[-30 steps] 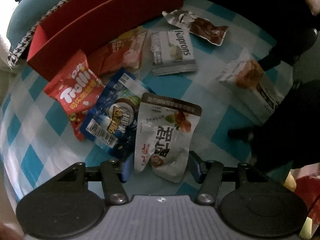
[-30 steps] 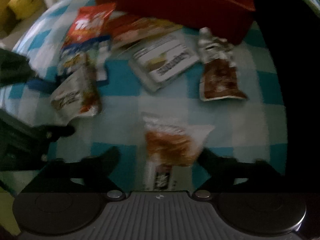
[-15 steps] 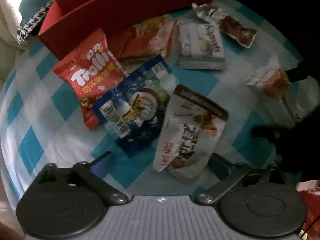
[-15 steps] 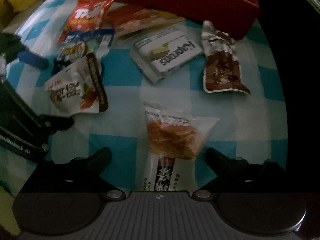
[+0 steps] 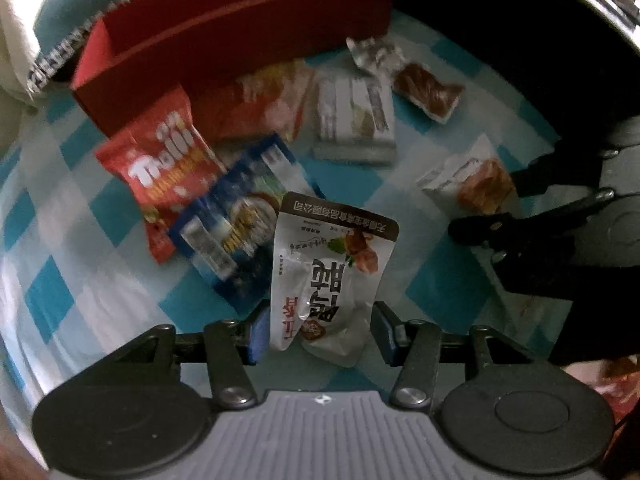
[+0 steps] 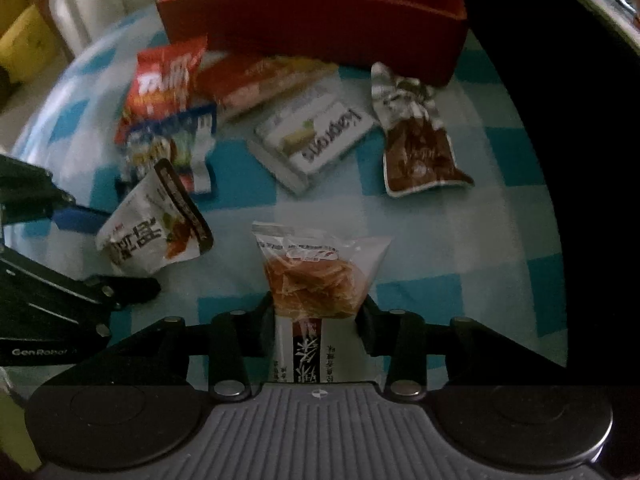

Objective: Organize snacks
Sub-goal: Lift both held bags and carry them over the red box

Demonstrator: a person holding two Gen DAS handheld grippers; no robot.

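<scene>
Left gripper (image 5: 318, 334) jaws just closing, pressing white pouch (image 5: 328, 276); right gripper (image 6: 316, 320) clamped on clear chip packet (image 6: 316, 276).

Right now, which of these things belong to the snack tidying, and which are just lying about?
Part of the job:
- white pouch, in left tool
- orange crisps bag, in right tool
- Trolli bag
- Kaprons pack
- red box

Just there:
- checked cloth
</scene>
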